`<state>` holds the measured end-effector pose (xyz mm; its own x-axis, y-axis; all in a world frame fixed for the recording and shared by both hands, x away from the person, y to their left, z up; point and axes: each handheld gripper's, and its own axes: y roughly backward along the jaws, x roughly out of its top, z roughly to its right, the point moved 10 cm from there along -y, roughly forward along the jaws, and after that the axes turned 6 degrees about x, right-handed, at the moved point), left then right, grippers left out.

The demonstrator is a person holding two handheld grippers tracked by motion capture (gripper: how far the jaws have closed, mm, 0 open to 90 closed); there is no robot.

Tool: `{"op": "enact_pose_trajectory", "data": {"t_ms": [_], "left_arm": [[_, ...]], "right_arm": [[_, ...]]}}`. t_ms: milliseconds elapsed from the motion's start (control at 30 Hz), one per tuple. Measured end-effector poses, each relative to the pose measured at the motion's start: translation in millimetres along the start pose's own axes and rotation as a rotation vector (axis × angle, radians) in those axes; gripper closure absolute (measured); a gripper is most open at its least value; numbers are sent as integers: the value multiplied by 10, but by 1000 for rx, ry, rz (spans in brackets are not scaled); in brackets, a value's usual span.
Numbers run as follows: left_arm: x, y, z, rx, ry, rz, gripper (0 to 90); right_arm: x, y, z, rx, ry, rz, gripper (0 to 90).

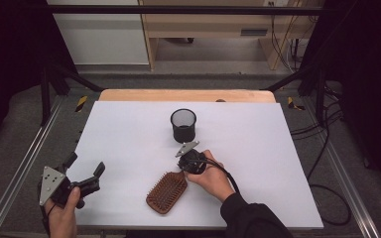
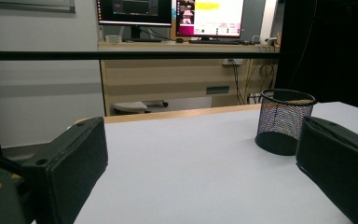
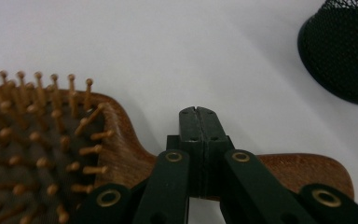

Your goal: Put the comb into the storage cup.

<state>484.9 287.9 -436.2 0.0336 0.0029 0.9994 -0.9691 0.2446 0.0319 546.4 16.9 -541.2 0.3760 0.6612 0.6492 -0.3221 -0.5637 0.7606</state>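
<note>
A wooden paddle hairbrush (image 1: pixel 166 192) lies bristles up on the white tabletop (image 1: pixel 129 129), its handle pointing toward a black mesh cup (image 1: pixel 183 125). My right gripper (image 1: pixel 185 168) stands over the brush's handle. In the right gripper view its jaws (image 3: pixel 199 114) are pressed together with nothing between them, in front of the brown handle (image 3: pixel 303 170), with the bristles (image 3: pixel 37 140) to the left. My left gripper (image 1: pixel 86 164) sits near the table's front left corner, open and holding nothing. Between its fingers (image 2: pixel 74 158), the mesh cup (image 2: pixel 284 120) shows far ahead.
The mesh cup (image 3: pixel 345 51) stands upright just beyond the right hand. A wooden strip (image 1: pixel 186 95) edges the table's far side. Metal rails (image 1: pixel 25 163) run along both sides, and cables (image 1: pixel 327 148) trail on the floor at the right.
</note>
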Motion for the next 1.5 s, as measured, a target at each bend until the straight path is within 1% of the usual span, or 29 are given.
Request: {"op": "enact_pose_trajectory", "data": {"t_ms": [33,100,133,167,333,433,500,600,633,767,800,900,1033,1133,1233,1300,1500], "left_arm": [[-1,0,1,0,-1,0,23],[-1,-2,5,-1,-1,0,23],[-2,-3,6,-2,-2,-1,23],[-2,-3,8,-2,-2,0,23],[-4,-2,5,-1,-2,-1,23],[-6,-4,5,-1,-4,-2,24],[-12,-8,9,-3,-8,-6,24],[-11,-5,14,-5,-10,-6,24],[-10,-5,15,-5,-10,-5,24],[-14,-5,11,-6,-8,-7,27],[-15,-5,12,-6,-8,-8,27],[-16,-9,17,-8,-10,-9,27],[-17,-7,24,-9,-10,-9,27],[-14,-4,23,-9,-12,-8,27],[-16,-5,18,-8,-11,-9,27],[-20,-9,19,-8,-9,-11,27],[-19,-8,27,-10,-12,-10,27]], "right_arm": [[-19,27,-8,-2,-11,-2,900],[-52,75,-19,0,-12,-3,900],[-71,97,-30,3,-20,-3,900],[-92,118,-29,4,-15,-7,900],[-199,192,-50,16,-34,-15,900],[-238,225,-72,26,-36,-15,900],[-286,270,-120,38,-50,-11,900],[-307,288,-146,43,-49,-12,900],[-335,305,-181,52,-54,-15,900],[-374,329,-212,55,-55,-17,900],[-414,350,-240,53,-62,-26,900],[-446,375,-284,56,-60,-30,900],[-473,397,-347,65,-70,-29,900],[-487,397,-377,77,-76,-26,900],[-501,407,-389,82,-72,-27,900],[-507,422,-410,90,-83,-28,900],[-510,452,-460,99,-87,-23,900]]}}
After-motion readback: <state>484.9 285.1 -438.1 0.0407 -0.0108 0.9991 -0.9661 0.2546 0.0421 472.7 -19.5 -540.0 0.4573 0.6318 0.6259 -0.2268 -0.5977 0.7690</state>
